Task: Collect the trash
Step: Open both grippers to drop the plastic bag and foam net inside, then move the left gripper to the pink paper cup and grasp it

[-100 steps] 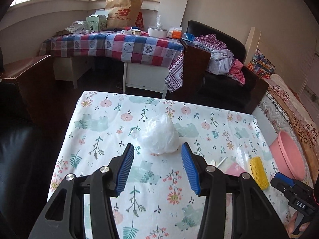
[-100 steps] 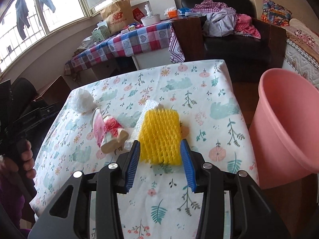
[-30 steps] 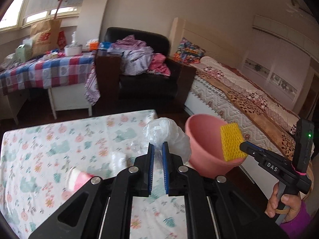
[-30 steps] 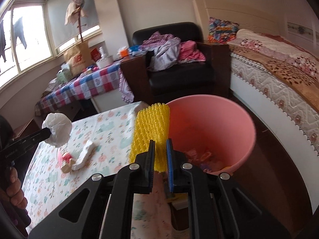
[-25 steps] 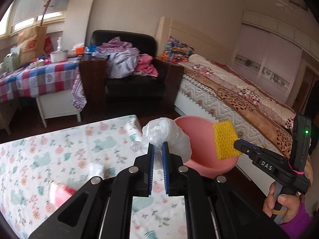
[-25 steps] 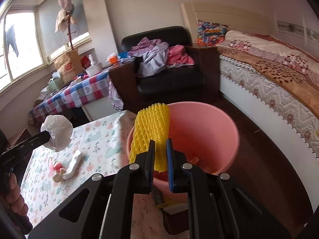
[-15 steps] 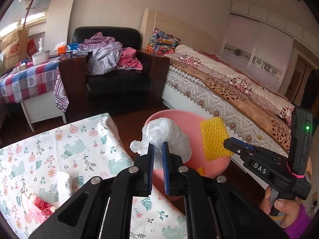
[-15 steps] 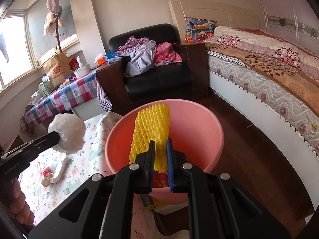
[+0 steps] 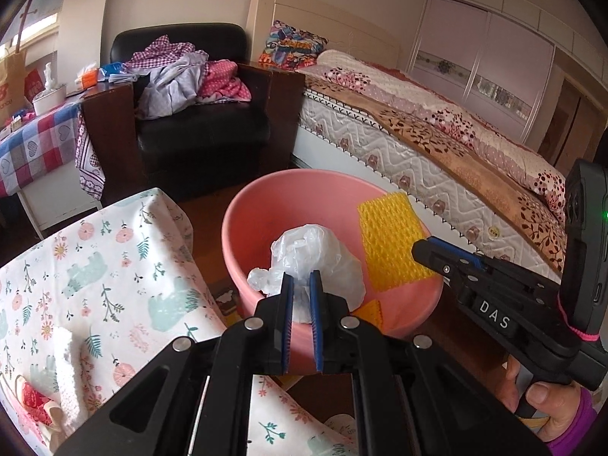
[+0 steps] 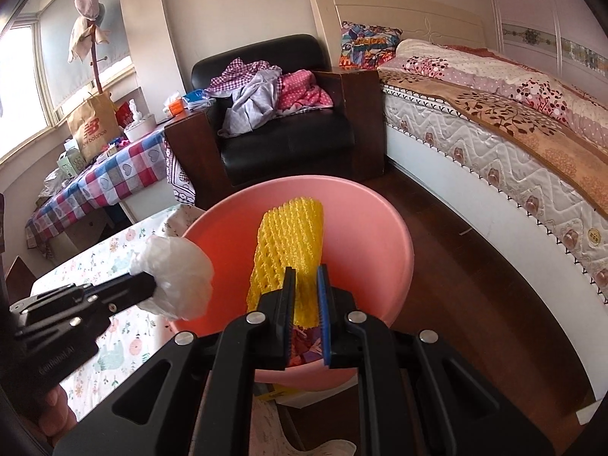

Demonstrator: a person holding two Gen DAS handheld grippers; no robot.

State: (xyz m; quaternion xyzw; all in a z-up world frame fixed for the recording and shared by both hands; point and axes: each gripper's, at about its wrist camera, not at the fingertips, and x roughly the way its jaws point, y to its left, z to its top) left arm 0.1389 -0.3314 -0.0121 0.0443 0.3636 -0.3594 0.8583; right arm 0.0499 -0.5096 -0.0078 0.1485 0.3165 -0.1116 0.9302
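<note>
Hanging over the pink bin, a crumpled clear plastic bag is pinched in the left hand-held gripper; at its 3 o'clock, the right hand-held gripper clamps yellow foam netting above the same bin. The floral-clothed counter lies at 9 o'clock.

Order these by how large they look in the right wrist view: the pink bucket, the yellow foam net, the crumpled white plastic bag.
1. Pink bucket, clearly largest.
2. Yellow foam net.
3. White plastic bag.

The net and bag look nearly alike in area, so their order is unsure.
</note>
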